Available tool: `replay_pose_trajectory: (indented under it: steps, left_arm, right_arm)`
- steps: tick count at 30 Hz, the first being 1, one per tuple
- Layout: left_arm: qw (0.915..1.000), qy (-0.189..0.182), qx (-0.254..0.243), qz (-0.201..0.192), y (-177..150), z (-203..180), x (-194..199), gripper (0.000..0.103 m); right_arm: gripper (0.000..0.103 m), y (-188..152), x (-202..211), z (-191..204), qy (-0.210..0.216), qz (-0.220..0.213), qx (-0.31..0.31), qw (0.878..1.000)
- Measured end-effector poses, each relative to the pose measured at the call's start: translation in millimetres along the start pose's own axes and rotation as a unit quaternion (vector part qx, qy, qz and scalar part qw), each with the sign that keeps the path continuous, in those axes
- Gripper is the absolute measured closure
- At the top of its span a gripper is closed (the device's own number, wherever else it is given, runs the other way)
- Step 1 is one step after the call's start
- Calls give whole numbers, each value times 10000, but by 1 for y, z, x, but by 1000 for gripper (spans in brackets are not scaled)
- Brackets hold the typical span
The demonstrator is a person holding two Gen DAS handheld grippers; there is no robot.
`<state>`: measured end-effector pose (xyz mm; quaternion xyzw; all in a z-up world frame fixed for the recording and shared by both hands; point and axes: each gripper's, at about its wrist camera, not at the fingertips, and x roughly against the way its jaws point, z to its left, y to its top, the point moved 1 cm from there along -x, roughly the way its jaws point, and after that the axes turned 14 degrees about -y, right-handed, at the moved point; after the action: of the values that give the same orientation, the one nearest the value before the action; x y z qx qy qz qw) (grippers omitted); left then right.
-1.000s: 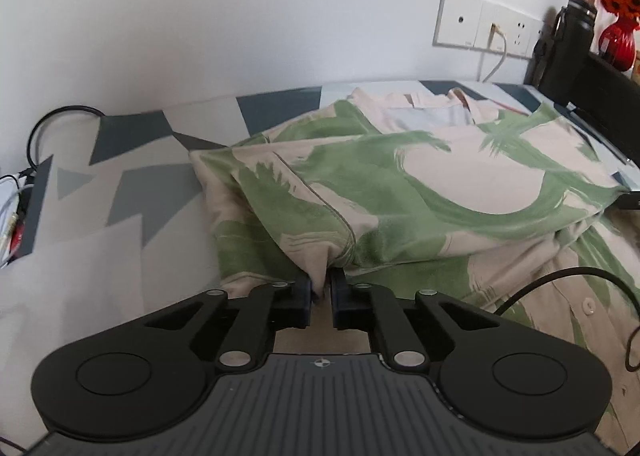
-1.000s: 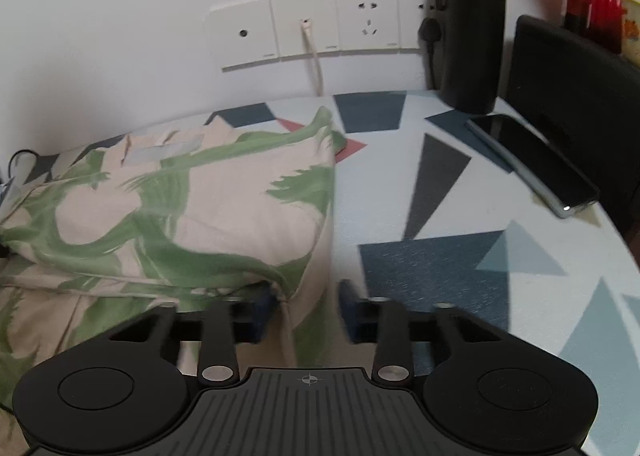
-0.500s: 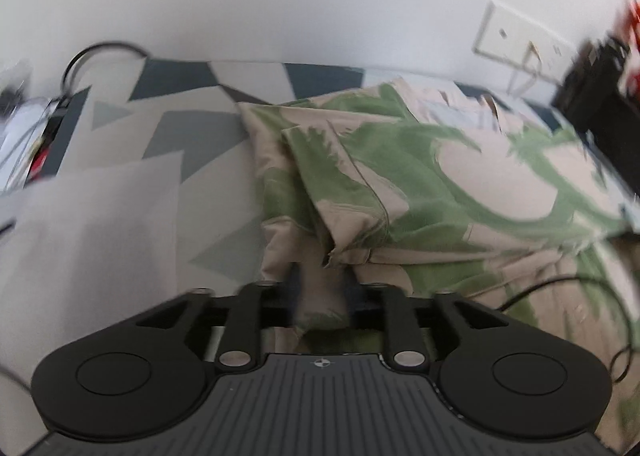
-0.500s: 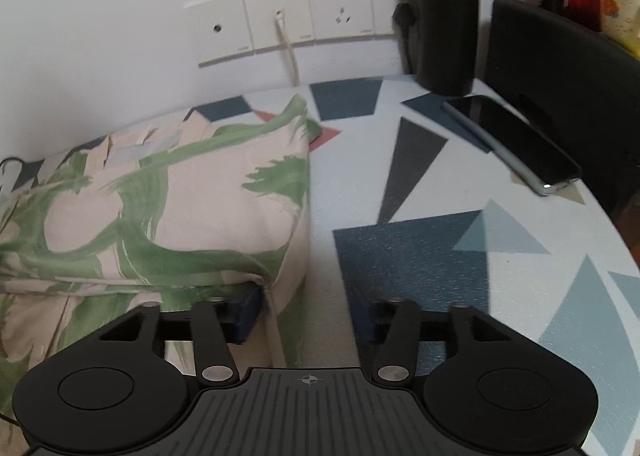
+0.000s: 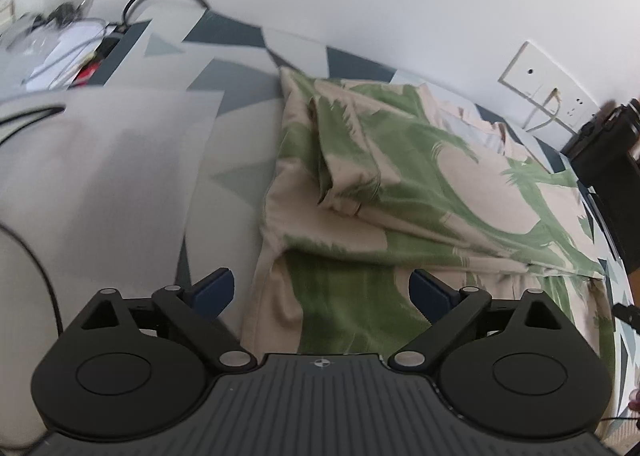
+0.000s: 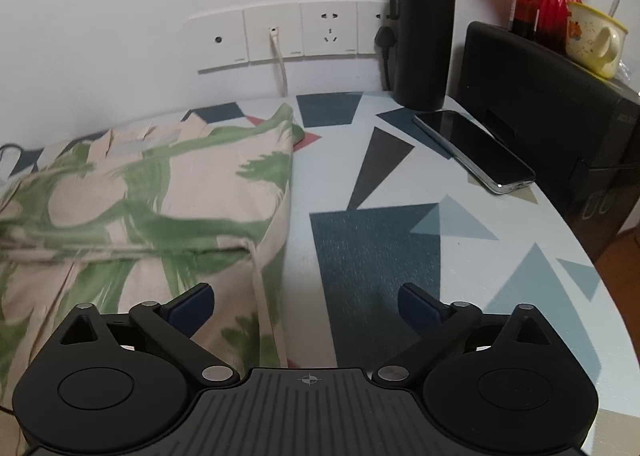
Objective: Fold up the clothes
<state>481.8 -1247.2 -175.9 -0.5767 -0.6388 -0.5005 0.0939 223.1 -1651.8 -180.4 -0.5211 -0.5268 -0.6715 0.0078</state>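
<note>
A cream shirt with green brush-stroke print (image 5: 400, 192) lies folded over itself on the patterned tablecloth; its upper layer sits on the lower part. My left gripper (image 5: 322, 292) is open and empty, its jaws spread wide above the shirt's near left edge. The shirt also shows in the right wrist view (image 6: 160, 208). My right gripper (image 6: 306, 302) is open and empty, hovering over the shirt's right edge and the tablecloth (image 6: 380, 240).
A black flask (image 6: 424, 28), a phone (image 6: 474, 150) and a black box (image 6: 552, 104) with a mug and red vase stand at the right. Wall sockets (image 6: 288, 36) sit behind. Cables and clutter (image 5: 68, 48) lie at the far left.
Both grippers have opened wide and let go of the shirt's folded edge. Both have pulled back and lifted; the left one has turned toward the left.
</note>
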Motion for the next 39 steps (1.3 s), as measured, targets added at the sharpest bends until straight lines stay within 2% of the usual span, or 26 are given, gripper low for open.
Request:
replay_pose_trajectory:
  steps: [8, 14, 19, 26, 39]
  left_arm:
    - [9995, 154, -33, 282, -33, -4, 6, 6]
    - [9964, 413, -582, 447, -45, -18, 0, 1]
    - [9936, 656, -762, 508, -50, -25, -5, 1]
    - [9875, 971, -1066, 630, -55, -35, -13, 0]
    - [9883, 1083, -972, 463, -59, -37, -14, 0]
  right_arm:
    - [2, -15, 5, -1, 139, 163, 192, 9996]
    - [1, -22, -4, -2, 77, 404, 221, 9989]
    - [1, -31, -10, 0, -85, 530, 317, 9981]
    - [1, -38, -9, 2, -171, 342, 289, 9988]
    - [1, -40, -8, 2, -191, 263, 231, 9992]
